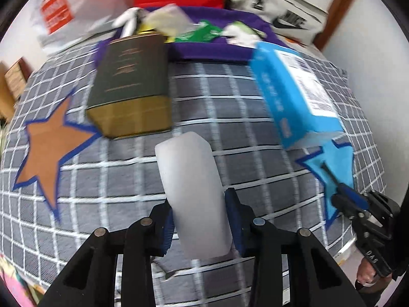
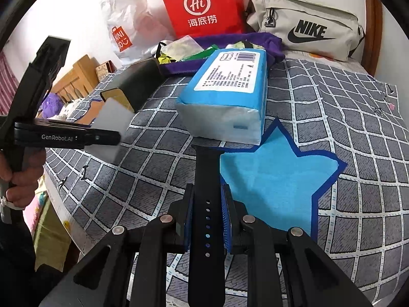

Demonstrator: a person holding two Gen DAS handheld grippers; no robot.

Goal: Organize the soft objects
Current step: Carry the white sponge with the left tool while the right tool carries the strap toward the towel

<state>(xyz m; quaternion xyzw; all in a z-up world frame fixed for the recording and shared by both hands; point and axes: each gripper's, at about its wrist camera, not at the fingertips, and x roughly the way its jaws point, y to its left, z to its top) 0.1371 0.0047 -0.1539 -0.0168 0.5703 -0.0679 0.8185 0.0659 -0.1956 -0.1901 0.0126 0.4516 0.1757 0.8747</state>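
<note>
My left hand-held gripper (image 1: 202,220) is closed on a white translucent soft block (image 1: 190,184), pads pressing both sides, held above the bed cover (image 1: 209,107). My right hand-held gripper (image 2: 205,215) is closed on a black watch strap (image 2: 207,179), which runs up between the pads toward the tissue pack (image 2: 225,94).

Status, as I judge it: sorting is partly done. The tissue pack lies at the upper tip of the blue star patch (image 2: 276,184). The dark green box (image 1: 133,87) lies just beside the orange star patch (image 1: 48,151). The block and strap are still to be set down; I cannot tell which patch each belongs to. More small items remain on the purple cloth (image 1: 212,48) at the far edge.

Surface: a bed with a grey, white-gridded cover. Behind it, against a white wall, stand a red paper bag (image 2: 204,5), a white plastic bag (image 2: 125,23) and a beige sports bag (image 2: 306,25).
</note>
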